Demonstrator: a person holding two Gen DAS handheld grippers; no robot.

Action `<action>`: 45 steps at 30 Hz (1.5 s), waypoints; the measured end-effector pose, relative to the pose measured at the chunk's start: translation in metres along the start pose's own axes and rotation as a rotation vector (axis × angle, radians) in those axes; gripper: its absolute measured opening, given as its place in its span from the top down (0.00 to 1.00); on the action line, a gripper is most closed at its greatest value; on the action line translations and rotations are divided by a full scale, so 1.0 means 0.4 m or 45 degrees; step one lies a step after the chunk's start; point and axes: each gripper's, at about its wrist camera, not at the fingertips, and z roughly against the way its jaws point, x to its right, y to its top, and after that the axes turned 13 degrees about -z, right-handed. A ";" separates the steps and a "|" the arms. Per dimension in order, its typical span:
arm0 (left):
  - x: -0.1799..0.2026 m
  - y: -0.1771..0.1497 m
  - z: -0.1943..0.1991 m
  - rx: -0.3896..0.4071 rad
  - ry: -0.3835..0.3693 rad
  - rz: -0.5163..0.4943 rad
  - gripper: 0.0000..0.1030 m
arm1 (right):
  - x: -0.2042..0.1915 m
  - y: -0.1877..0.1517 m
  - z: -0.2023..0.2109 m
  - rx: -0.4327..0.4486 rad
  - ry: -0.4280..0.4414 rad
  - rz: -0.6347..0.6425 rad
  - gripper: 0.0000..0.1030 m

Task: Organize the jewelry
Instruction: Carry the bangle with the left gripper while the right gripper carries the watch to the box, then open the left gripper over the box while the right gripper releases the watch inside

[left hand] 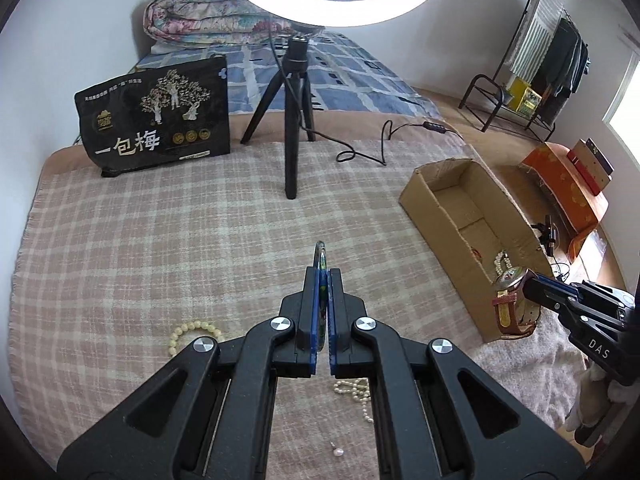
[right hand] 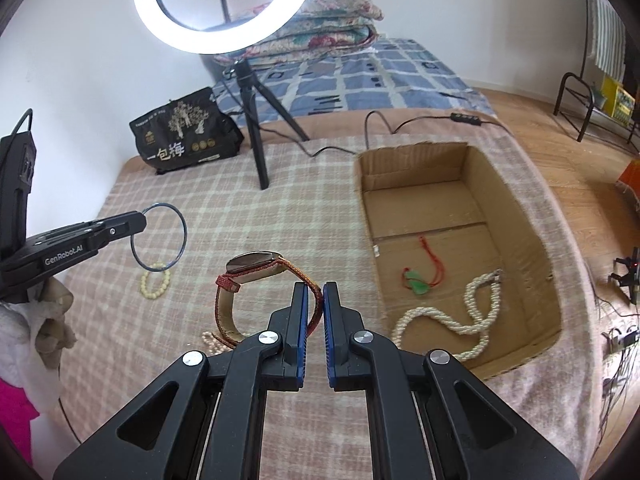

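The black snack bag (left hand: 156, 116), standing well beyond the left gripper (left hand: 323, 276) on its left side, bears large white characters "一包梅". The left gripper's body carries "GenRobot.AI" in the right wrist view; the right gripper (right hand: 314, 292) shows "DAS" on its side in the left wrist view

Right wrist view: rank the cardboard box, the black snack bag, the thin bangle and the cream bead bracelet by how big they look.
1. cardboard box
2. black snack bag
3. thin bangle, held up off the blanket, so it may look larger than it is
4. cream bead bracelet
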 end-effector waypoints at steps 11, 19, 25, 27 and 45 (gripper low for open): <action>0.153 0.096 -0.013 0.057 -0.090 -0.077 0.99 | 0.104 0.020 0.038 0.066 -0.149 0.008 0.94; 0.231 0.174 -0.049 0.083 -0.111 -0.123 0.99 | 0.191 0.027 0.045 0.076 -0.201 -0.040 0.94; 0.281 0.225 -0.100 0.080 -0.125 -0.138 0.99 | 0.221 0.024 0.030 0.052 -0.206 -0.041 0.94; 0.301 0.242 -0.120 0.074 -0.121 -0.152 0.99 | 0.229 0.023 0.025 0.046 -0.206 -0.043 0.94; 0.424 0.303 -0.289 -0.002 -0.137 -0.198 0.99 | 0.299 0.026 -0.028 0.002 -0.235 -0.065 0.94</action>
